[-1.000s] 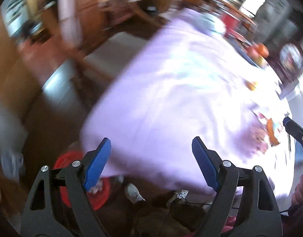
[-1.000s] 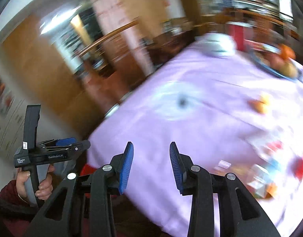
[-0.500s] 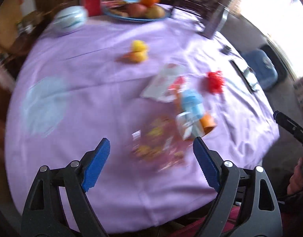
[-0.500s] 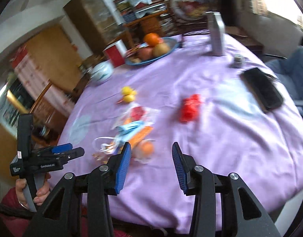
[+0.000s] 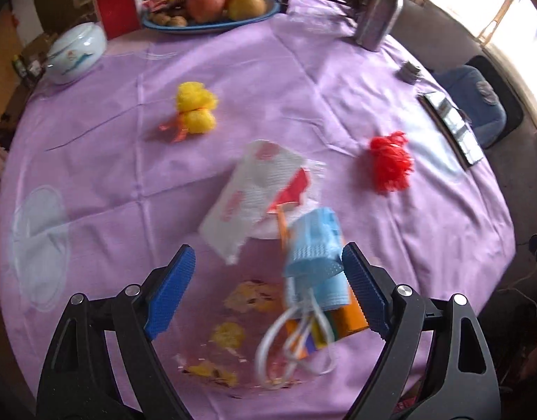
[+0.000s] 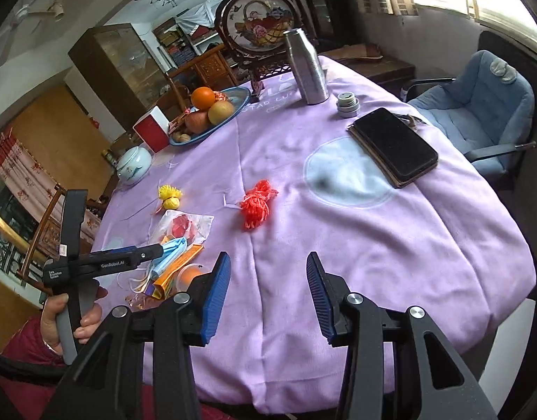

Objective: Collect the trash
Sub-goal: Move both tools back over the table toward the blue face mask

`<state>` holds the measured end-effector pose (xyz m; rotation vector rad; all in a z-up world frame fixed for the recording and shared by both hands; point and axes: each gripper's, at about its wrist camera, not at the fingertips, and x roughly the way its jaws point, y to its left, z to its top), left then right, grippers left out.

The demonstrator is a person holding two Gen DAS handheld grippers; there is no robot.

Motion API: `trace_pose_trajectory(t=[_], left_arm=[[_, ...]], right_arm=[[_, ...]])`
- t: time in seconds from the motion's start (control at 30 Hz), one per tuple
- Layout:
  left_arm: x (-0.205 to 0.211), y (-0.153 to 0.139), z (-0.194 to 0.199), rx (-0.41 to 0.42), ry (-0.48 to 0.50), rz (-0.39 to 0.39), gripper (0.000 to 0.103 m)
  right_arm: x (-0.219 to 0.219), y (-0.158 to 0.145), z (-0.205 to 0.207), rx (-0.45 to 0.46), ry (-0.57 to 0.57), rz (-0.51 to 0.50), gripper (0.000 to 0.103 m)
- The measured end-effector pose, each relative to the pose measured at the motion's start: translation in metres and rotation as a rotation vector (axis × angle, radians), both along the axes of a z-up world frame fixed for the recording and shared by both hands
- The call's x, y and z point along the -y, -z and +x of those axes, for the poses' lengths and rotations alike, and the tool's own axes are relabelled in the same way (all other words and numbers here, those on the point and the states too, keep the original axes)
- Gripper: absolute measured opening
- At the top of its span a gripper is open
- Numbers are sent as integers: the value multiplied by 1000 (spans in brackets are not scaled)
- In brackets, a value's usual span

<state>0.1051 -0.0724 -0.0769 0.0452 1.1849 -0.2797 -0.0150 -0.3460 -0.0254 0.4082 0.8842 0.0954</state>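
- Left gripper (image 5: 268, 290) hangs over the trash pile with its blue fingers (image 5: 168, 292) spread wide, gripping nothing.
- Between those fingers lie a clear wrapper (image 5: 233, 332) and, by the right-hand one, a blue face mask (image 5: 315, 252) on an orange carton (image 5: 350, 318).
- Just beyond them sits a white napkin (image 5: 258, 192).
- Right gripper (image 6: 266, 297) stands partly parted with jaws empty, above bare purple tablecloth (image 6: 373, 245).
- Beyond its fingers lies a red mesh bundle (image 6: 256, 208); further left, a yellow mesh bundle (image 6: 170, 197).

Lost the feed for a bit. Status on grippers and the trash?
Left gripper open above trash pile, nothing gripped. Right gripper open, empty, over bare cloth. Red net apart, unobstructed.
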Motion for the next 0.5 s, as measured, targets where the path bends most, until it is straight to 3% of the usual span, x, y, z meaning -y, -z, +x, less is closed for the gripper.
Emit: trace_pose_trajectory(t=[0.23, 0.33, 0.43, 0.5], left_arm=[[-81, -2, -6, -25, -216, 13, 83], [-107, -8, -15, -38, -278, -35, 83], [-103, -20, -21, -19, -258, -79, 83], [-86, -27, -22, 0, -195, -84, 83]], right_arm=[[-31, 7, 30, -18, -136, 17, 45], [-46, 8, 40, -19, -191, 18, 45], [-57, 7, 46, -17, -228, 17, 45], [-62, 7, 48, -18, -247, 16, 45]])
